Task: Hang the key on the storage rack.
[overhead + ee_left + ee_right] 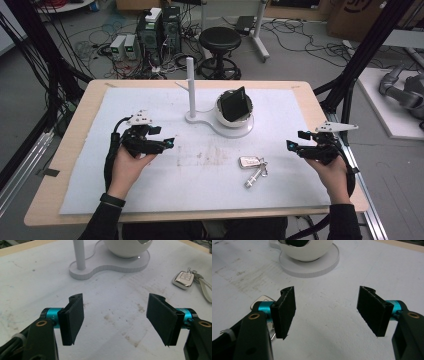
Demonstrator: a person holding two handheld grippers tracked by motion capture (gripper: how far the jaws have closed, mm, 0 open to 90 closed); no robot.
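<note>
Keys (253, 167) lie on the white mat (150, 195) of the table, between the hands and nearer the right tongs (294, 140); both right and left tongs (169, 137) stand open, empty; the fob looks light, hard and slick, its strap limp; gripping the fob's edges seems safest.

left gripper (167, 142) fingers apart, right gripper (292, 146) likewise
</note>
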